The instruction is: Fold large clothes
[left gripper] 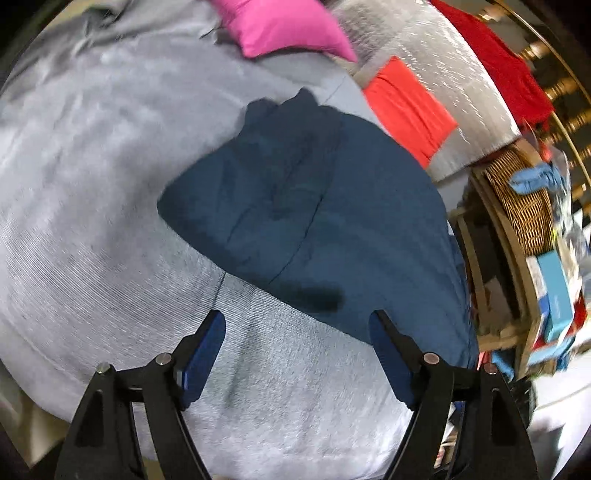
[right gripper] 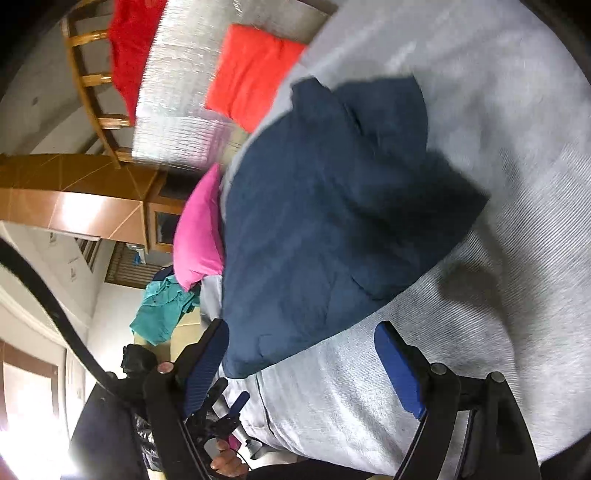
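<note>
While both the left gripper and right gripper hover spread wide and empty, each should pinch a near corner of the navy garment on the grey bedcover.

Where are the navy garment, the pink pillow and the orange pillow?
Navy garment (left gripper: 325,206), left wrist view, middle of the folded cloth.
Pink pillow (left gripper: 280,26), left wrist view, its centre.
Orange pillow (right gripper: 251,74), right wrist view, its centre.
</note>
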The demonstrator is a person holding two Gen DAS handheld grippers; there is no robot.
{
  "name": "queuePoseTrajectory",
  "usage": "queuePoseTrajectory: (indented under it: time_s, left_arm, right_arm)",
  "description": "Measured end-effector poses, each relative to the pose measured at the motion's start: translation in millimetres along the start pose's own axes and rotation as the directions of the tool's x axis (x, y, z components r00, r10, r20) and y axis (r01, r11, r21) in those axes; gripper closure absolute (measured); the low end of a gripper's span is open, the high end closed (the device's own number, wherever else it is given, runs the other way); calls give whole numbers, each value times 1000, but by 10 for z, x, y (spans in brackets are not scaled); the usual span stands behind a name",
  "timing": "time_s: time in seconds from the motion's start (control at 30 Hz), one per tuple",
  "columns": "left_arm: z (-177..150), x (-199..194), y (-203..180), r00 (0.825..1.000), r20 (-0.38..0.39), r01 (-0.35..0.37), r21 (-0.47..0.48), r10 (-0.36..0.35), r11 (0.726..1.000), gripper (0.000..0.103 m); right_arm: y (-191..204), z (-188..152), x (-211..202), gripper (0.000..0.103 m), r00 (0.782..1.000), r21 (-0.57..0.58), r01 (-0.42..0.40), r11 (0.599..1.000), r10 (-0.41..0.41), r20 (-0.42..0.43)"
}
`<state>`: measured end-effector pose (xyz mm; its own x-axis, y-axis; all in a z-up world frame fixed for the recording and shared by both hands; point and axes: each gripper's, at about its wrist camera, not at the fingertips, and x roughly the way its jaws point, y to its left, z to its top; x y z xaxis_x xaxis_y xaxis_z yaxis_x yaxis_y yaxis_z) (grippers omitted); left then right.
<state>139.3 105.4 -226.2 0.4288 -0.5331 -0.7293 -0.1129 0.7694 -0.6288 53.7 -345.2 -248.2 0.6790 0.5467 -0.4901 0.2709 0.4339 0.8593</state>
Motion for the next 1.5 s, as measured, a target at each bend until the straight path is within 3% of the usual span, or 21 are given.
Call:
queuePoseTrajectory:
  time_s: [0.13, 0.3, 0.47, 0.53, 0.57, 0.63, 0.8, 0.93, 1.0, 1.1, 1.17, 1.37, 1.47, 1.5]
  left_arm:
    - [50, 145, 78, 1000, 15, 8, -112, -7, 994, 23]
    - [147, 275, 8, 997, 61, 45, -138, -37, 989, 23]
    - [218, 330, -76, 991, 128, 47, -130, -30, 990, 36]
    - [229, 347, -90, 990, 143, 41, -124, -23, 991, 47]
    - [249, 362, -121, 988, 151, 30, -109, -13, 994, 51]
    - [262, 343, -108, 986, 167, 9, -75, 4, 997, 62]
    - [293, 293, -116, 982, 190, -6, -17, 10, 1000, 74]
    - [274, 196, -279, 969, 246, -45, 83, 23, 996, 80]
    - [250, 107, -326, 962, 274, -49, 123, 14, 991, 82]
    - [189, -20, -416, 951, 309, -63, 194, 1, 979, 83]
    - [126, -40, -429, 953, 303, -86, 224, 14, 971, 83]
    - [52, 4, -247, 975, 219, -84, 191, 41, 978, 82]
    - [63, -10, -192, 984, 167, -87, 176, 58, 981, 70]
    - [56, -5, -172, 987, 147, -92, 165, 67, 982, 57]
  right_arm:
    - [-108, 42, 202, 20, 999, 83, 13, 996, -15, 28]
    - [-218, 148, 359, 20, 995, 164, -9, 986, -7, 101]
    - [-169, 294, 495, 19, 990, 170, -26, 985, 2, 138]
    - [-116, 342, 547, 19, 989, 149, -17, 989, -5, 150]
    - [-92, 353, 544, 22, 987, 138, -10, 990, -12, 157]
    - [-7, 370, 577, 42, 983, 103, 37, 994, -54, 173]
    - [183, 377, 629, 56, 972, 10, 131, 991, -130, 196]
    - [461, 329, 547, 67, 958, -101, 155, 983, -125, 257]
    - [555, 299, 482, 69, 937, -108, 190, 976, -147, 317]
    - [681, 220, 374, 70, 922, -180, 227, 957, -152, 356]
    - [664, 201, 341, 70, 925, -187, 239, 953, -164, 344]
    - [402, 210, 429, 69, 966, -127, 197, 972, -171, 194]
    - [308, 237, 409, 60, 979, -95, 169, 981, -156, 129]
    - [259, 256, 409, 54, 984, -71, 157, 985, -150, 92]
